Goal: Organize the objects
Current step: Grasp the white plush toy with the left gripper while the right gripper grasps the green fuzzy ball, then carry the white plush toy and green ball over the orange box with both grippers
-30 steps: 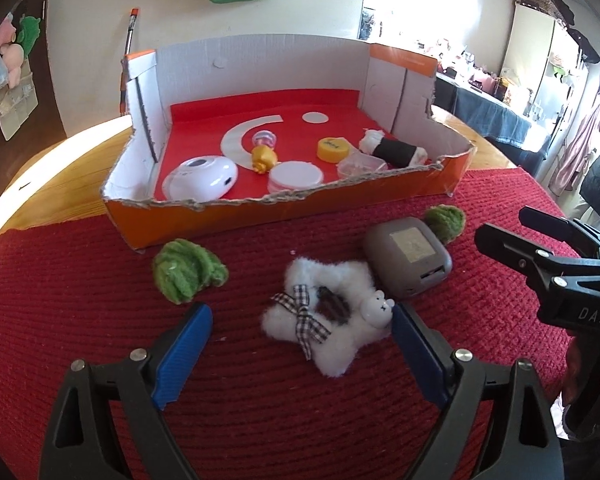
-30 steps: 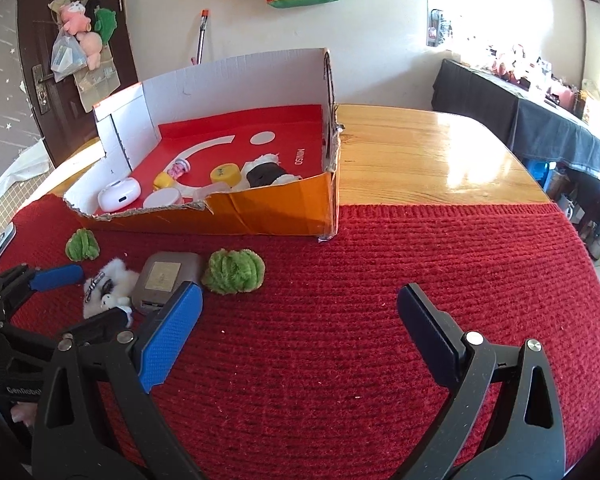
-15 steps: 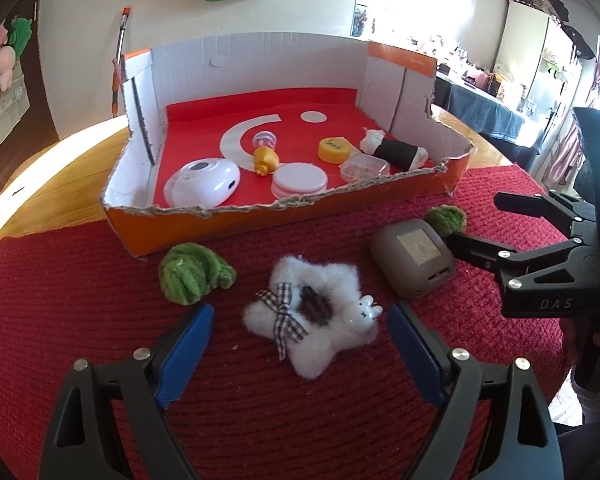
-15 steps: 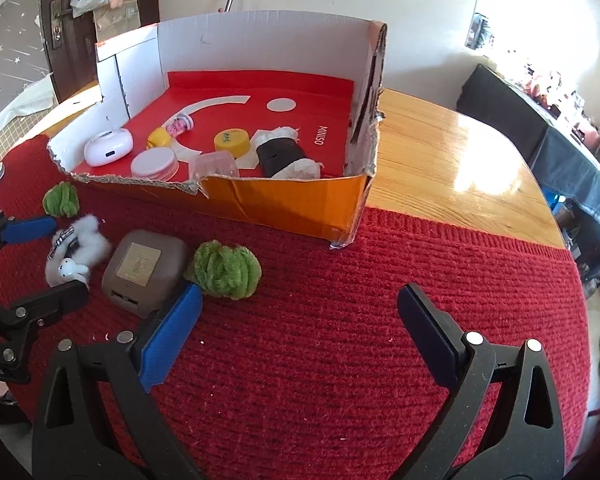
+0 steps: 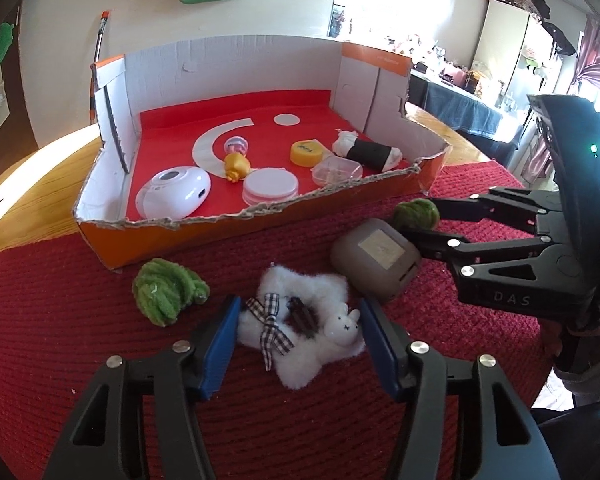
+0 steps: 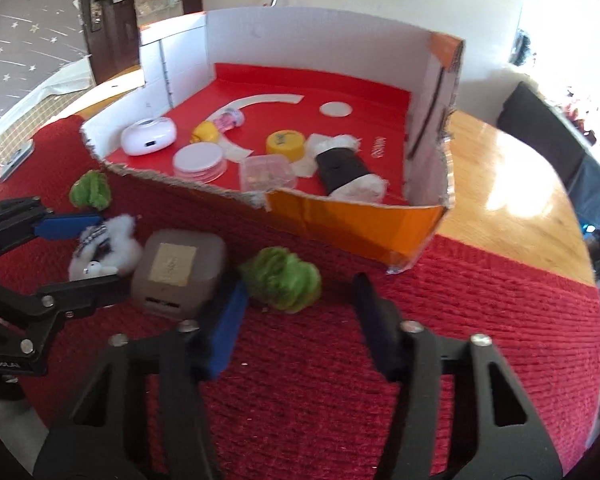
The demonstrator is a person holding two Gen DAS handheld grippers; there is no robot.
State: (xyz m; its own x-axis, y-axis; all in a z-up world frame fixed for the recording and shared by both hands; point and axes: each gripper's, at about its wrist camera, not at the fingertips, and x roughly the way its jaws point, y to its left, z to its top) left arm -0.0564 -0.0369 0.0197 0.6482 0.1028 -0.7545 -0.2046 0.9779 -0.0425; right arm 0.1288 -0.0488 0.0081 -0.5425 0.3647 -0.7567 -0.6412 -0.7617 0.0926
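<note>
- L gripper (image 5: 298, 334): jaws closing round white plush (image 5: 300, 330) on red mat (image 5: 100, 340); blue pads at plush's fluffy edges, firm press can't be told.
- R gripper (image 6: 296, 318): jaws closing, green pom (image 6: 282, 280) sits just ahead, between the tips; pads not pressing it, nothing grasped yet.
- In L view, R tips flank that pom (image 5: 416, 214), lower finger against grey case (image 5: 374, 258).
- Grey case (image 6: 178, 274) lies on mat between plush (image 6: 108, 250) & pom, near both.
- 2nd green pom (image 5: 166, 290) on mat left of plush, just before box (image 5: 220, 64).
- Box holds white device (image 5: 176, 192), round white lid (image 5: 270, 186), yellow cap (image 5: 306, 152), clear tub (image 5: 336, 170), black/white roll (image 5: 370, 152), small yellow toy (image 5: 236, 164).
</note>
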